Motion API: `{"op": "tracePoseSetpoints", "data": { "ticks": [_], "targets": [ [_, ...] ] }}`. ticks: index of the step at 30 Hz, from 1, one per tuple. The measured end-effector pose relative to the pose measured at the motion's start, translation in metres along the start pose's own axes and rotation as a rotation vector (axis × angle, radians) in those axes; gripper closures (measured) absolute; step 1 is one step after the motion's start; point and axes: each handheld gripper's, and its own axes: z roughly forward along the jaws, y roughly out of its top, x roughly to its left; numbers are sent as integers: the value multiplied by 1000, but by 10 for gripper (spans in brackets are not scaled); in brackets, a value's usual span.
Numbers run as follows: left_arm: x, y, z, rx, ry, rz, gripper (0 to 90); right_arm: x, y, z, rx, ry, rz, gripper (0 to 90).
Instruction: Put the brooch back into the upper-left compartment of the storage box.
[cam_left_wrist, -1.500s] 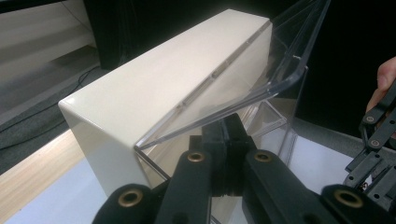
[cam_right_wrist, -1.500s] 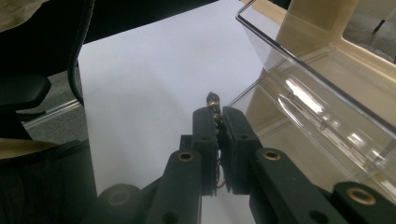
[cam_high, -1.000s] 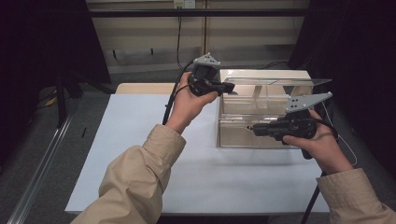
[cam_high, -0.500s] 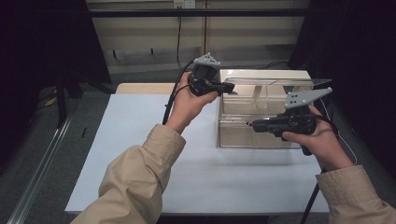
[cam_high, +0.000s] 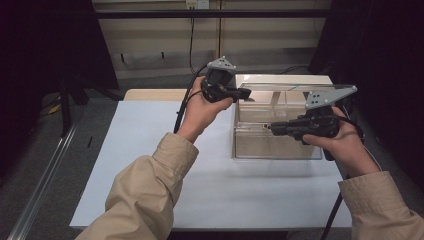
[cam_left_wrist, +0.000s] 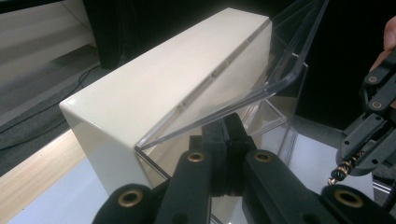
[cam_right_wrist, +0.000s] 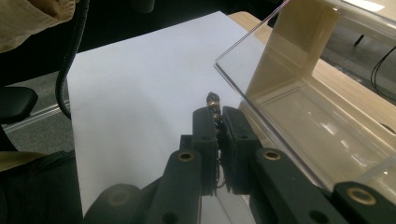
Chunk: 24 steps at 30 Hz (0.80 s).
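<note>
High view, centre right of the frame: left claw (cam_high: 246, 93) clenched on the clear lid (cam_high: 280, 87) of the box (cam_high: 277, 145) on the tabletop (cam_high: 150, 150), while right claw (cam_high: 270, 128) grasps a small beaded piece (cam_right_wrist: 213, 100) beside it

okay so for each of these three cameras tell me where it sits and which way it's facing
High view: above the person's side, facing forward and down on the white table; both forearms and hands show.
Left gripper view: on the left gripper, facing the clear lid and cream box.
Right gripper view: on the right gripper, facing across the table; a small brown object sits between its fingers.
Shared: all show the clear box.
</note>
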Motion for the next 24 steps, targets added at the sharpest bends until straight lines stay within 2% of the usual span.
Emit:
{"op": "tracePoseSetpoints", "data": {
  "ticks": [24],
  "targets": [
    [0, 0, 0, -1, -4, -1, 900, -10, 13, 0, -8, -44, 2, 850]
  ]
}}
